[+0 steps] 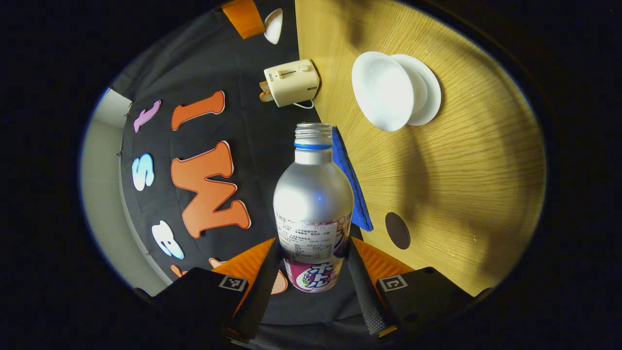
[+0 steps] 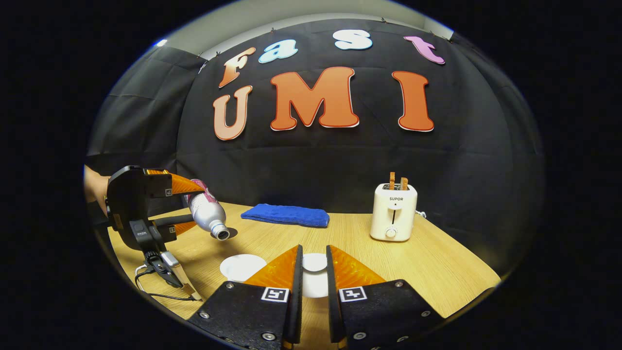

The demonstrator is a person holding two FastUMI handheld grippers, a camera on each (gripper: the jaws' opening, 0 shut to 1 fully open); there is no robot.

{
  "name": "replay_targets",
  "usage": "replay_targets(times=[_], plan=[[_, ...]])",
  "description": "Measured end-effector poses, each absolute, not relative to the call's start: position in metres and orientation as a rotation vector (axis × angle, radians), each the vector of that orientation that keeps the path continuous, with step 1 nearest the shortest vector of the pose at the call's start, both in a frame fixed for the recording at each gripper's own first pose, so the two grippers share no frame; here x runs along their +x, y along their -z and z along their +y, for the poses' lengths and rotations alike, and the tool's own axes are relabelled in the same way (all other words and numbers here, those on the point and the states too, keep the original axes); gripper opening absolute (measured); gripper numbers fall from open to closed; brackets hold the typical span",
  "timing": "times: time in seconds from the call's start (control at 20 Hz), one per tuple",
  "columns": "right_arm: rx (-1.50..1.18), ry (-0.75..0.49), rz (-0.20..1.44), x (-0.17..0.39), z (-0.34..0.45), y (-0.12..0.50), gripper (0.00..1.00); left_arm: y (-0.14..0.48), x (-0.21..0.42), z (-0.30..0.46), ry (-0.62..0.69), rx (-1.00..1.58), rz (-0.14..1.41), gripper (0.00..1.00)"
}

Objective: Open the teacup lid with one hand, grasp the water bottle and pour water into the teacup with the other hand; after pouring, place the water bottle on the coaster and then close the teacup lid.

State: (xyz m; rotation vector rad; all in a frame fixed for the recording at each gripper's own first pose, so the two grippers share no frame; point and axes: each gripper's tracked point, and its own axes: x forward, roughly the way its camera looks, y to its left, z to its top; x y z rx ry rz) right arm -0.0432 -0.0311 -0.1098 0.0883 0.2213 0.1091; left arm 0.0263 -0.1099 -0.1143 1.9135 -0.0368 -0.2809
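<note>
The uncapped silver bottle [image 1: 313, 194], with a pink-and-white printed label too small to read, lies tilted in the clamped left gripper [image 1: 311, 253] above the desk [image 1: 461, 184]. The teacup [image 1: 384, 92] stands open. The right gripper [image 2: 313, 272] pinches the white lid [image 2: 315, 262]. A toaster [image 2: 393, 211] marked "SUPOR" stands near the back edge, beside a blue cloth [image 2: 286, 215].

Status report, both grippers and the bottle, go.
Left gripper shut on silver uncapped water bottle, tilted. Right gripper holds small white lid. White teacup open.

toaster [image 2: 393, 211]: right of centre on the table [image 2: 452, 272]
towel [image 2: 285, 215]: left of toaster, by wall
teacup [image 2: 242, 266]: lower left, below tilted water bottle [image 2: 208, 214]
</note>
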Motion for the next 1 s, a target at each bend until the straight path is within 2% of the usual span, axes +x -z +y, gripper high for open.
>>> replay_targets(times=[0.6, 0.7, 0.8, 1.0], plan=[[0.089, -0.124, 0.214, -0.04, -0.028, 0.107, 0.23, 0.103, 0.031, -0.113, 0.274, 2.002, -0.066, 0.85], [0.091, -0.125, 0.214, -0.041, -0.029, 0.108, 0.23, 0.101, 0.03, -0.113, 0.269, 2.007, -0.063, 0.85], [0.093, -0.124, 0.218, -0.041, -0.03, 0.11, 0.23, 0.1, 0.032, -0.112, 0.265, 2.013, -0.056, 0.81], [0.102, -0.128, 0.22, -0.042, -0.03, 0.11, 0.23, 0.098, 0.031, -0.112, 0.256, 2.033, -0.053, 0.83]])
